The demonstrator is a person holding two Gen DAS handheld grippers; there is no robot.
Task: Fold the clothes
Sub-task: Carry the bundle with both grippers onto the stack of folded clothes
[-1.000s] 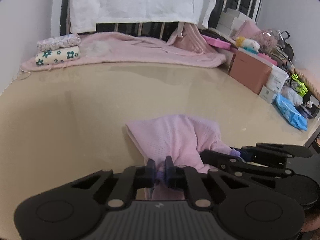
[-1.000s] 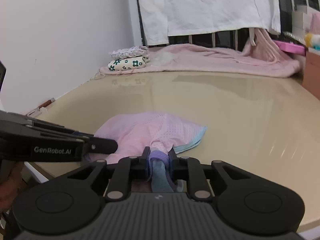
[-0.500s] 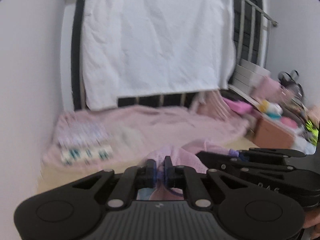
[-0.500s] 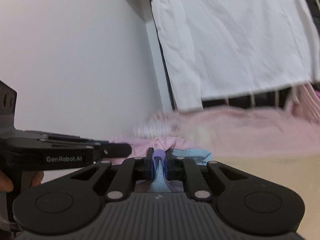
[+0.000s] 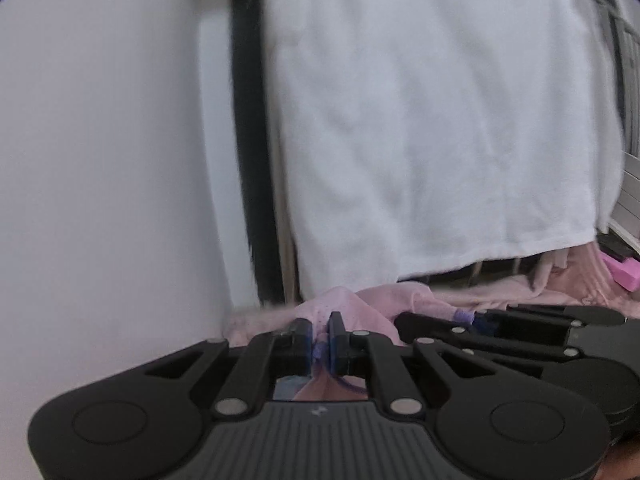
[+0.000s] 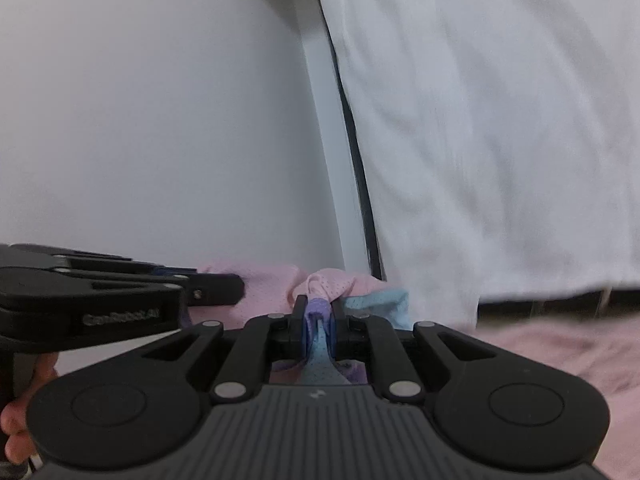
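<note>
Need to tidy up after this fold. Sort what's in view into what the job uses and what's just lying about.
In use:
- small pink mesh garment with a light blue edge
- left claw, shut on it
- right claw, shut on it

Lying about:
- large white cloth hung over the rail
- rumpled pink blanket
- pink box

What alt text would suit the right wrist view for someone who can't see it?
The right gripper is shut on a pink and blue garment, with the left gripper beside it. Behind hang a white cloth and a plain wall.
</note>
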